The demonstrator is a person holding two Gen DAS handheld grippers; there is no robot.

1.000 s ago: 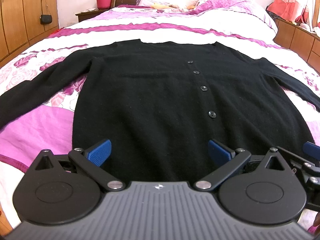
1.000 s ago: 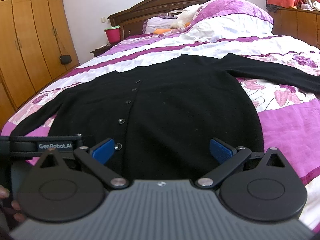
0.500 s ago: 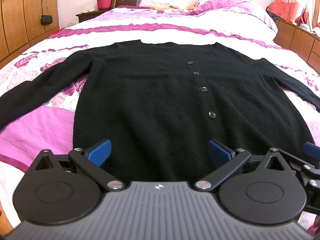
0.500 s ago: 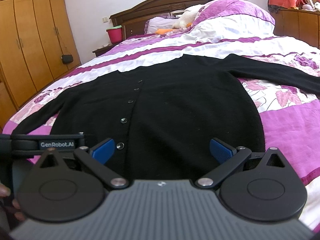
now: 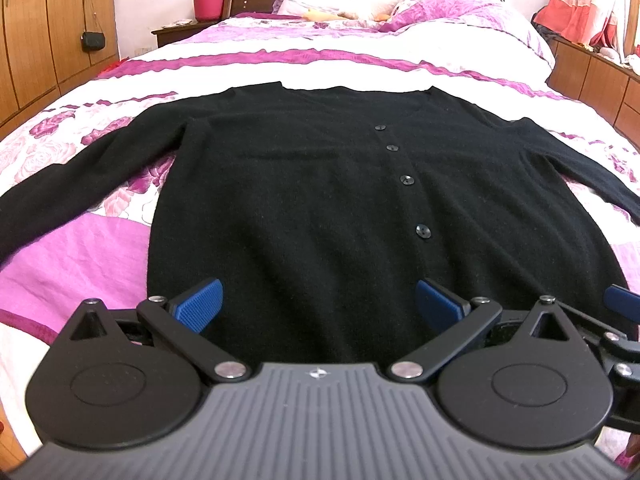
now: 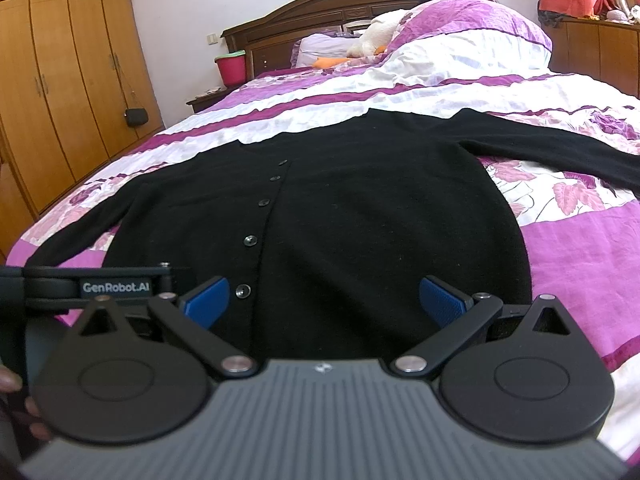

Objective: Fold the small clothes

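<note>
A black buttoned cardigan (image 5: 304,200) lies flat on the bed, front up, sleeves spread to both sides; it also shows in the right wrist view (image 6: 360,216). My left gripper (image 5: 318,306) is open, its blue pads over the left half of the hem. My right gripper (image 6: 324,300) is open over the right half of the hem, near the lowest button (image 6: 242,290). Neither holds anything. The hem itself is hidden behind the gripper bodies.
The bed has a pink, purple and white floral cover (image 5: 72,256). Pillows (image 6: 460,32) and a dark wooden headboard (image 6: 320,4) lie at the far end. A wooden wardrobe (image 6: 60,80) stands left, a red bucket (image 5: 208,2) on a nightstand, and low cabinets (image 5: 592,76) right.
Both grippers stay open near the hem. The views have shifted only slightly; the cardigan has not moved.
</note>
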